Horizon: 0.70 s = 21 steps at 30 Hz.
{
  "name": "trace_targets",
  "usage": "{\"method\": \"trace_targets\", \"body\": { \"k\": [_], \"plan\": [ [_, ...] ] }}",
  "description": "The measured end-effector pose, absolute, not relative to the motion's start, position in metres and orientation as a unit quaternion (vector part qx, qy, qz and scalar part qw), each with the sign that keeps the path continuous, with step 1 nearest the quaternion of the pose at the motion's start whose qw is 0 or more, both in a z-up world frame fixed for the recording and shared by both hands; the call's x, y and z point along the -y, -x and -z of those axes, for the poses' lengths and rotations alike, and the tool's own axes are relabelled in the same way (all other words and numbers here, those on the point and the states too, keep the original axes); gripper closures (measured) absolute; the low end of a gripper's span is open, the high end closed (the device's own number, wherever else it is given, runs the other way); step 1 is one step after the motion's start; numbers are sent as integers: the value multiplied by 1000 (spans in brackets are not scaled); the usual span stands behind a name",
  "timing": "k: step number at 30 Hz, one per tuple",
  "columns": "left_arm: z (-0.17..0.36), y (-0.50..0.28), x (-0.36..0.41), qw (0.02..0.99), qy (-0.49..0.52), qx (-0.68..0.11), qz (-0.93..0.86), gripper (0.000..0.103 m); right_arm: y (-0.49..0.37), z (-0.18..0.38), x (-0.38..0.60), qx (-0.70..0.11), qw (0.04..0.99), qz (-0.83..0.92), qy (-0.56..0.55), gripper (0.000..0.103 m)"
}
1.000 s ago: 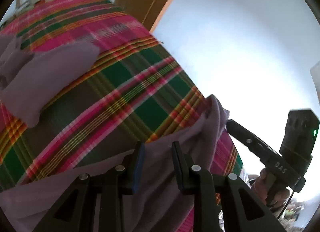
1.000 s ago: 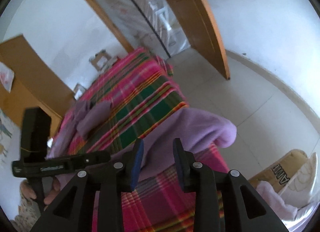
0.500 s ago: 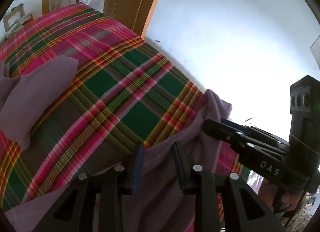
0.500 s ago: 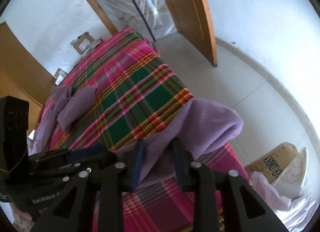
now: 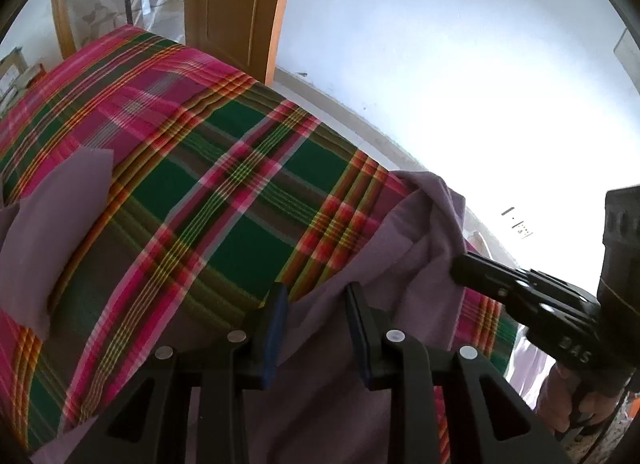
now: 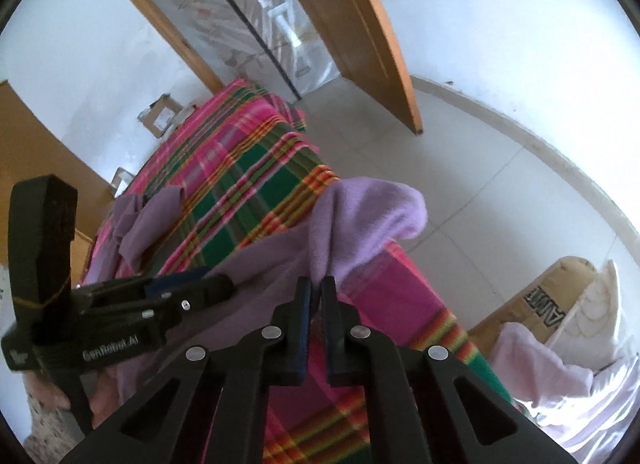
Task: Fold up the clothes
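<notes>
Bedding first: the pink, green and orange plaid bedspread [image 5: 248, 200] covers the whole bed, and your soft lilac-purple fleece garment [image 6: 280, 248] lies along its near edge, with one end bunched up in a hump at the corner over the floor and another part crumpled further up the bed [image 5: 52, 224]

A second ago your right gripper [image 6: 315, 288] stood with its fingers apart around the near hem; now those fingers have come together and pinch a fold of the fleece just below the hump, as the right wrist view shows, the cloth rising straight out of the narrow slit between the blue pads. That gives you one anchored corner, by my reading

Your left gripper [image 5: 316, 296] has shifted along the hem but has not closed: its fingers are still parted, with fleece lying between and under them and no squeeze visible. So the fold probably cannot begin until that side grips too; lifting on the right alone would likely drag the garment off the bed edge
</notes>
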<state>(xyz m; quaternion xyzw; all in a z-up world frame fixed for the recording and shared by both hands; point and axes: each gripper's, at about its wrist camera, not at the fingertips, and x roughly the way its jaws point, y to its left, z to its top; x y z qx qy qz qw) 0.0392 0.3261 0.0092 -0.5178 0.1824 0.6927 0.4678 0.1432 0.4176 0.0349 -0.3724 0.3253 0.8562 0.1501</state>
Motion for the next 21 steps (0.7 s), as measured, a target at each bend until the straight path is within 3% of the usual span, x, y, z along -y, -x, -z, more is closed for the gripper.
{"method": "trace_targets", "body": {
  "k": [6, 11, 15, 21],
  "plan": [
    [-9, -36, -339, 488, 531, -172, -671, 73, -163, -36, -426, -335, 157, -863, 345, 100],
    [-7, -29, -345, 502, 544, -150, -655, 73, -162, -42, -426, -353, 111, -875, 314, 95],
    [-7, -29, -345, 508, 543, -149, -651, 77, -148, -44, -419, -346, 85, -878, 321, 72],
    [-6, -23, -349, 516, 546, -143, -644, 79, -125, -33, -409, -337, 83, -868, 355, 71]
  ]
}}
